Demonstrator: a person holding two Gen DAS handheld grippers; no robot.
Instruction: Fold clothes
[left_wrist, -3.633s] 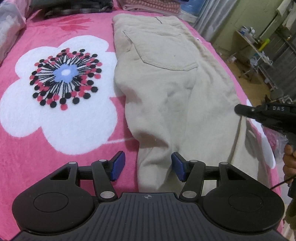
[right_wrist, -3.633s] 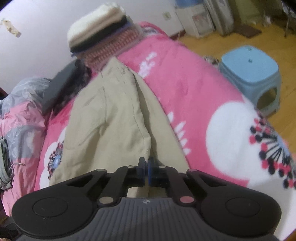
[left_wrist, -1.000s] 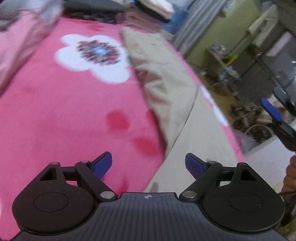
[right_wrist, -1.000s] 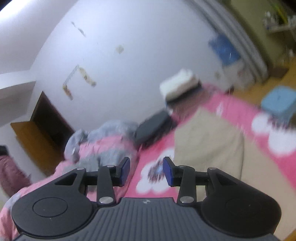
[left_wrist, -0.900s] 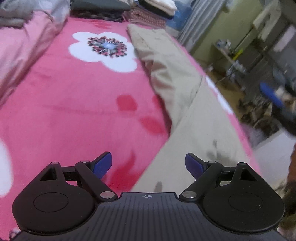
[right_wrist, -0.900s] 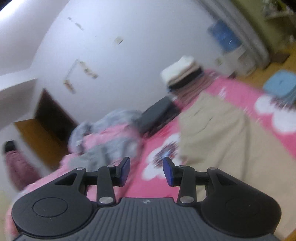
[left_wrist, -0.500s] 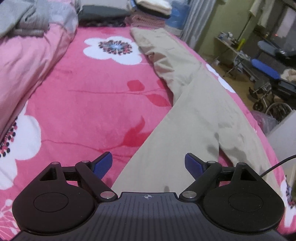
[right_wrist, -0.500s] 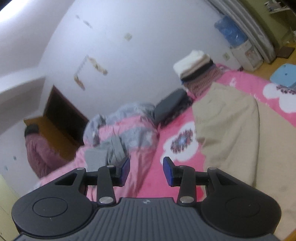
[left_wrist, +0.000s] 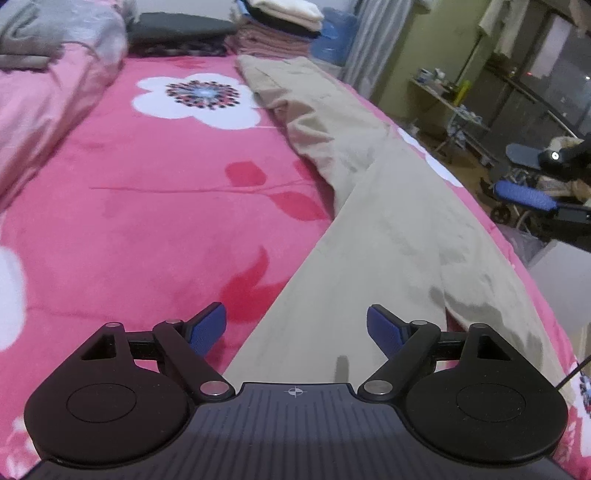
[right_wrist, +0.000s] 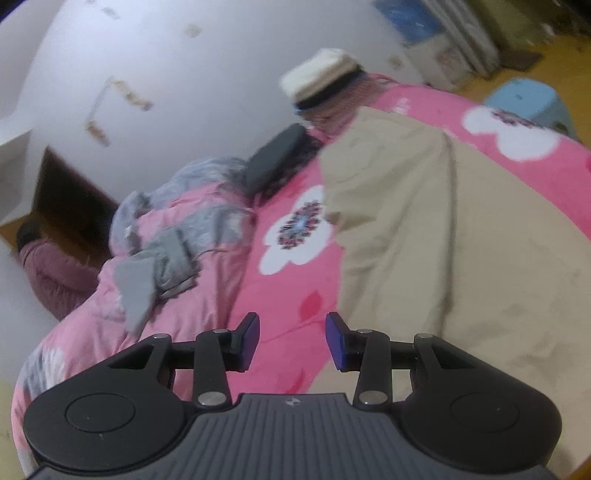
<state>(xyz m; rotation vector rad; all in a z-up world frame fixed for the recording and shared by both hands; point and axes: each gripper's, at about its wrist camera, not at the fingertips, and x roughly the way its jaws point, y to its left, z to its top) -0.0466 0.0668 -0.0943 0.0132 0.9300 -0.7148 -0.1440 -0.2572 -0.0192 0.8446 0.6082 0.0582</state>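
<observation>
— Where are the beige trousers (left_wrist: 388, 221), and how do they look?
— Spread lengthwise down the right side of the pink flowered blanket (left_wrist: 147, 192) on the bed, creased, one leg lapped over the other.
— And the grippers?
— The left gripper (left_wrist: 295, 328) hovers above the near leg, jaws wide apart, empty. The right gripper (right_wrist: 291, 339) is also parted, holding nothing.
— Anything hard to read?
— The right wrist view is blurred; the folded stack (right_wrist: 325, 81) by the wall is smeared, and the trousers' near end is cut off.
</observation>
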